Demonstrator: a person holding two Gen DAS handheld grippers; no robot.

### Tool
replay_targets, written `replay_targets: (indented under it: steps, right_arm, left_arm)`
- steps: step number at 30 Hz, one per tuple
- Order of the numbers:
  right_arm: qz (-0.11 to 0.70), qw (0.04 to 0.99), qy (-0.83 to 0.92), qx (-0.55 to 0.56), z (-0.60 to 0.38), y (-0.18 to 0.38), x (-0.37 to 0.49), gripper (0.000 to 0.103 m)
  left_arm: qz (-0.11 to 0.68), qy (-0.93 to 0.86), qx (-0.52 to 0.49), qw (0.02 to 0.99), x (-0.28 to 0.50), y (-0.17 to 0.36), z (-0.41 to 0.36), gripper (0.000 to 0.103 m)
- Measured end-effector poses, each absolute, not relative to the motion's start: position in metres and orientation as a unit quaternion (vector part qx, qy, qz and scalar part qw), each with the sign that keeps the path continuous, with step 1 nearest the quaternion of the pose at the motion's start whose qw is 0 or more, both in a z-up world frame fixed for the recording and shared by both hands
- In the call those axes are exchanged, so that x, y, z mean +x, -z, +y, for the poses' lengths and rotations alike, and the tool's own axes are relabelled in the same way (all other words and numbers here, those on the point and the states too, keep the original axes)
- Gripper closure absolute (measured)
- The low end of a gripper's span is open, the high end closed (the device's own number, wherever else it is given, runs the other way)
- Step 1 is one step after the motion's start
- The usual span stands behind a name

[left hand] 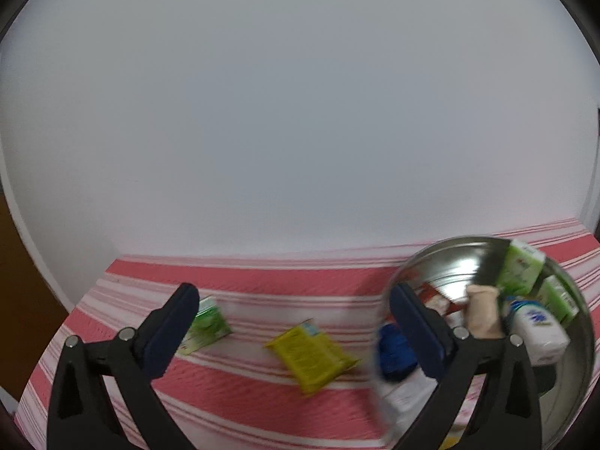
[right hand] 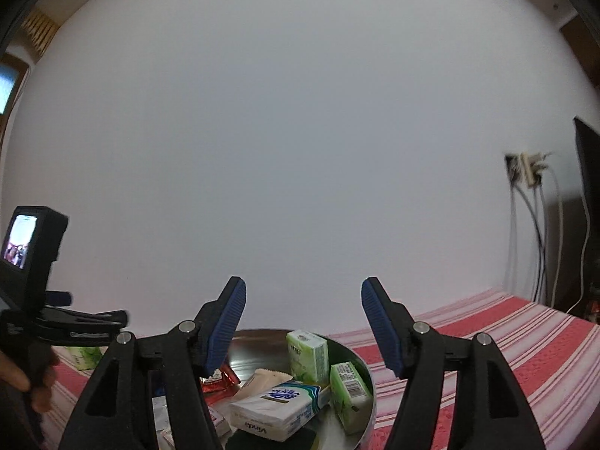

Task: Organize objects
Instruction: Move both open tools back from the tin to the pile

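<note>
Left gripper [left hand: 292, 300]: jaws spread, empty, lower frame, above striped cloth [left hand: 243, 405].
Right gripper [right hand: 303, 300]: jaws spread, empty, over bowl [right hand: 365, 371].
Bowl: shiny steel, round, holding packets.
Yellow packet [left hand: 311, 356]: flat, crinkled, lower centre on cloth.

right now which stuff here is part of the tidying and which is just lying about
Job: metal bowl, yellow packet, green packet on the cloth, tissue pack, green boxes.

Lying about: wall socket, cables, striped cloth.
</note>
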State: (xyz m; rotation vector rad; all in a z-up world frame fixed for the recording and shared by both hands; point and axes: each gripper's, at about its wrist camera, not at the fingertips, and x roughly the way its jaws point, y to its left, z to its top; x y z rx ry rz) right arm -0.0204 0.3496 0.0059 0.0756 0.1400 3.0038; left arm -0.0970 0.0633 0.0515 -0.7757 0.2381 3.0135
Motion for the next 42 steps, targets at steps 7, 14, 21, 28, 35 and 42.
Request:
replay_targets:
  steps: [7, 14, 21, 28, 35, 42]
  right_arm:
    - [0.006, 0.098, -0.994, 0.056, 0.332, -0.005, -0.011, 0.025]
    - [-0.017, 0.125, -0.989, 0.074, 0.323, -0.003, -0.003, 0.024]
    - [-0.029, 0.102, -0.993, 0.048, 0.308, -0.015, 0.008, 0.024]
    - [-0.02, -0.015, -0.999, -0.029, 0.266, -0.014, -0.006, 0.024]
    - [-0.039, -0.171, -0.969, -0.177, 0.199, -0.034, -0.08, 0.024]
    - [-0.104, -0.253, -0.889, -0.368, 0.136, -0.031, -0.188, 0.024]
  left_arm:
    - [0.053, -0.964, -0.259, -0.015, -0.106, -0.038, 0.017, 0.0]
    - [0.023, -0.964, -0.265, -0.016, -0.114, -0.022, -0.015, 0.0]
    - [0.032, -0.959, -0.28, -0.032, -0.127, -0.014, -0.037, 0.0]
    - [-0.03, -0.948, -0.305, -0.084, -0.144, -0.009, -0.088, 0.0]
    - [-0.039, -0.942, -0.301, -0.141, -0.149, -0.004, -0.112, 0.0]
    - [-0.053, -0.94, -0.294, -0.168, -0.149, -0.006, -0.132, 0.0]
